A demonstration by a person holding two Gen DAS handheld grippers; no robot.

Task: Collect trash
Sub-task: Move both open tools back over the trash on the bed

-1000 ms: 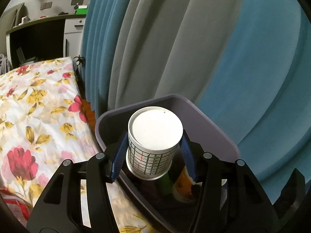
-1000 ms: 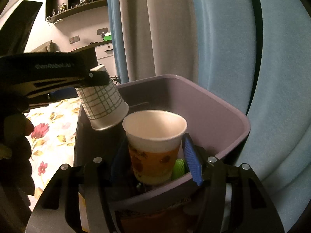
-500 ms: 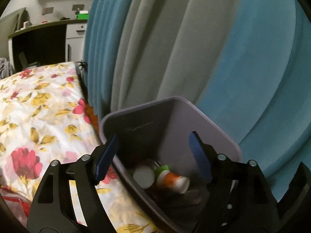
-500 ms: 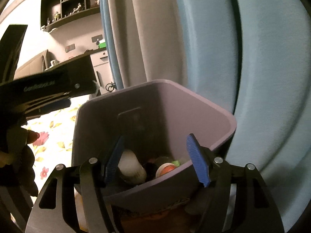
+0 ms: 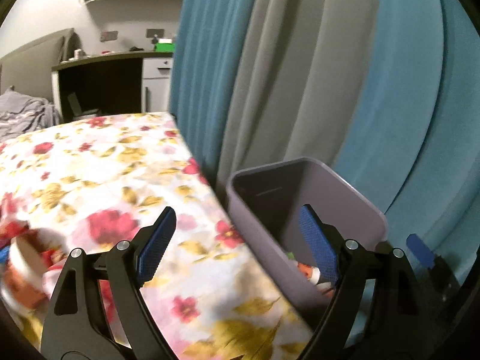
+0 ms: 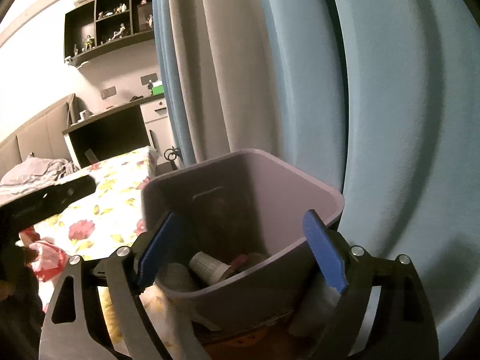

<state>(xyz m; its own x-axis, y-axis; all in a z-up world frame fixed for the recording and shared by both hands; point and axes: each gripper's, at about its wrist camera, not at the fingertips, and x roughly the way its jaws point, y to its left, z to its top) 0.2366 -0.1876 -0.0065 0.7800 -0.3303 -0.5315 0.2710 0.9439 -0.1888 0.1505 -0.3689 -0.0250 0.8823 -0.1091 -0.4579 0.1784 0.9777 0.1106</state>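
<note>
- Left tool (image 5: 237,246) tilts down over the bed (image 5: 114,168) edge, jaws opening, empty.
- Right tool (image 6: 243,249) points into the bin (image 6: 300,189), jaws opening, released.
- Cups (image 6: 210,267) lie inside.

One bin (image 6: 300,186); two tongs (image 5: 240,240).
</note>
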